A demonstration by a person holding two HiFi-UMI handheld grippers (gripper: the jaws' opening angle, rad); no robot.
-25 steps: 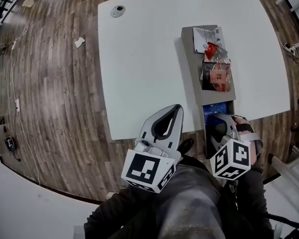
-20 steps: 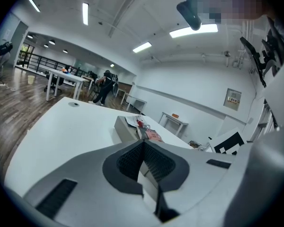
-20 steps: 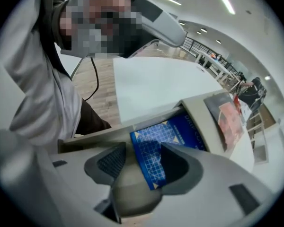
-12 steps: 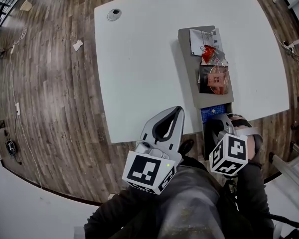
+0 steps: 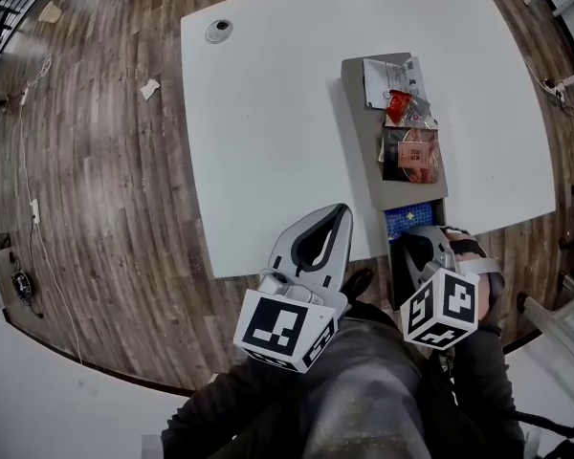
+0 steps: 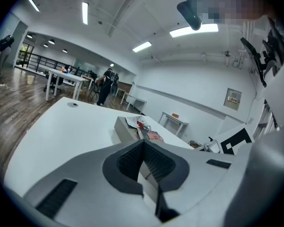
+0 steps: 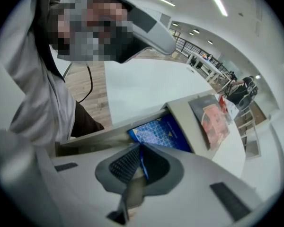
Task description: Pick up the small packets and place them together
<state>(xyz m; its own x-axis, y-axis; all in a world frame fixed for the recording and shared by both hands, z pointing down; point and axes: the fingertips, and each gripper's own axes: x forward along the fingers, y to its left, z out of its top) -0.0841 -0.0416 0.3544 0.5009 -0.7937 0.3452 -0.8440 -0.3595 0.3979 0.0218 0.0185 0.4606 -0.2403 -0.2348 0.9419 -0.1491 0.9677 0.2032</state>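
A long grey box (image 5: 362, 132) lies on the white table (image 5: 268, 113), with a white packet (image 5: 387, 73), a small red packet (image 5: 399, 103) and a dark packet with an orange print (image 5: 413, 153) on top. At its near end a blue packet (image 5: 408, 220) lies in an open tray. My right gripper (image 5: 417, 247) points steeply down at it. Its jaws have just been closing, and in the right gripper view (image 7: 140, 148) they pinch the near edge of the blue packet (image 7: 161, 129). My left gripper (image 5: 337, 213) hangs over the table's near edge, shut and with nothing in it.
A round grommet (image 5: 219, 30) sits in the table's far left corner. Paper scraps (image 5: 150, 87) and cables lie on the wooden floor to the left. The person's legs fill the bottom of the head view. More tables (image 6: 68, 77) stand in the distance.
The right gripper's jaws have closed onto the blue packet's edge while that hand shifted only slightly. The left gripper has kept still.
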